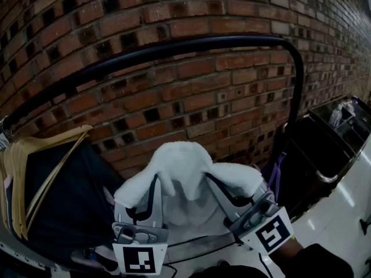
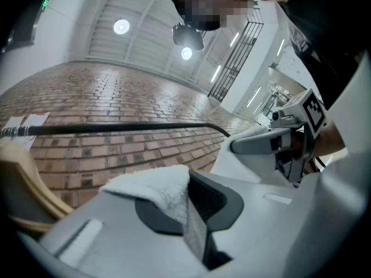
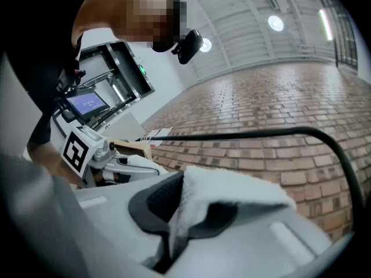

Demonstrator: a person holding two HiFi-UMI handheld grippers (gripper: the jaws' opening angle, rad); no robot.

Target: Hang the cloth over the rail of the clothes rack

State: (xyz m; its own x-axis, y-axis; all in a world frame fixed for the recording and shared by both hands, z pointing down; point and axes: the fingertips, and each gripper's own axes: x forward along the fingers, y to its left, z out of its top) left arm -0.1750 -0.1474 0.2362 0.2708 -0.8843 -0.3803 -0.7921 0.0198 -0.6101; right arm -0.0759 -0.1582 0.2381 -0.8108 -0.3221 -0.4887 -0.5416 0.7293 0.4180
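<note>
Cloth: white fluffy terry cloth (image 1: 184,165), bunched between both grippers, under the black curved metal rail (image 1: 191,44) in the head view, not touching it.
Left gripper (image 2: 188,198): jaws clamped on one cloth edge.
Right gripper (image 3: 177,213): jaws pinching the other edge.
Backdrop: red brick wall (image 1: 174,103); wooden hangers (image 1: 35,172) at left.

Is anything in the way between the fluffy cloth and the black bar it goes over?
No, nothing visible. The cloth, pinched by the left gripper and right gripper, sits below the rail with only open air between. The wooden hangers hang off to the left.
</note>
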